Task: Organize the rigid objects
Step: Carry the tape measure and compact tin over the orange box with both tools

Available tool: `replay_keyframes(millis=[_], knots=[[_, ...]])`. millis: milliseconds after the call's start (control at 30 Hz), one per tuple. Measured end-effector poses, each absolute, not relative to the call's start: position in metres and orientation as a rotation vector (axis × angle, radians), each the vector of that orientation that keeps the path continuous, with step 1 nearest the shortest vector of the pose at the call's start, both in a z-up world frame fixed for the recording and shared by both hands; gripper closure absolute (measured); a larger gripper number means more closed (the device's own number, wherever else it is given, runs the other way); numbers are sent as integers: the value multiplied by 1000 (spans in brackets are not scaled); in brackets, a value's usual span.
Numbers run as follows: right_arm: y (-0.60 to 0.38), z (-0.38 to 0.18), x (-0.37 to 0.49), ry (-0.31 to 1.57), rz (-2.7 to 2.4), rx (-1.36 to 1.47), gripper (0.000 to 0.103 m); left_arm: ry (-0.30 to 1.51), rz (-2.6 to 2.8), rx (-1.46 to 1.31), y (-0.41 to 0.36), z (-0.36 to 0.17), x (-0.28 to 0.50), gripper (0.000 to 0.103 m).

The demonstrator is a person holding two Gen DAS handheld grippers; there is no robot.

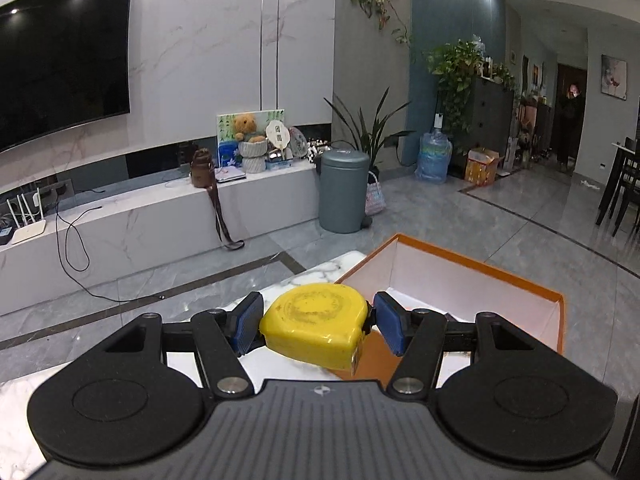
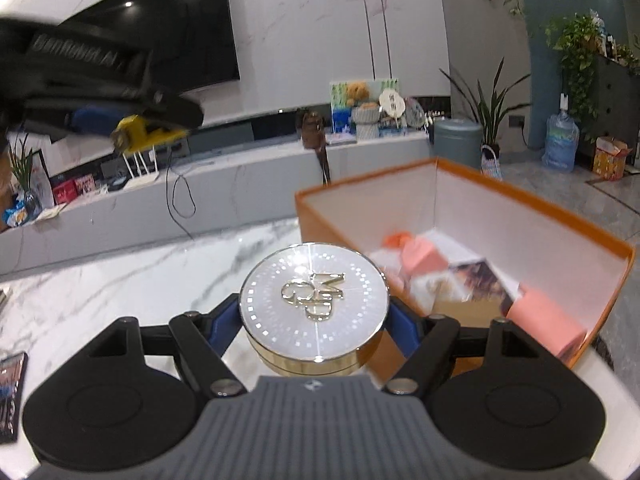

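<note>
My left gripper (image 1: pixel 316 322) is shut on a yellow tape measure (image 1: pixel 314 324) and holds it above the marble table, just left of the orange box (image 1: pixel 472 268). The same gripper and tape measure (image 2: pixel 140 132) show at the upper left of the right wrist view, raised in the air. My right gripper (image 2: pixel 316 328) is shut on a round silver compact case (image 2: pixel 314 304) with a gold logo on its lid, held above the table at the near left corner of the orange box (image 2: pixel 316 216). Pink boxes (image 2: pixel 546 320) and cards lie inside the box.
The white marble table (image 2: pixel 120 280) carries a dark packet (image 2: pixel 12 392) at its left edge. Beyond it are a TV bench (image 1: pixel 160 220), a grey bin (image 1: pixel 344 192), plants and a water jug (image 1: pixel 434 156) on the tiled floor.
</note>
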State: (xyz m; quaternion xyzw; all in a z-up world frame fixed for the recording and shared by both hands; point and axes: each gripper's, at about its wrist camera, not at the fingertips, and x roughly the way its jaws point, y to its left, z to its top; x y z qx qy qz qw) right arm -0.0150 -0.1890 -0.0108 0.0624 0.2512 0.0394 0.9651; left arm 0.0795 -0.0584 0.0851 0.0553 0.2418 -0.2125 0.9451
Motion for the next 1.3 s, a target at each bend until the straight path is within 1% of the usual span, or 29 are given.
replay_keyframes(millis=[133,633,900,1300], knots=[[-200,6,-8,496,69,131,28,496,-437,101,-64,84,83,33],[-256,64,31,562,47,129,28,479,-478,53,-101,84,95,33],[-296,70,57,601,7,77,28,511,-495,111,-136,68,105,33],[-346,42,95,708,-52,156,28,596,-469,250,-188,37,121,33]])
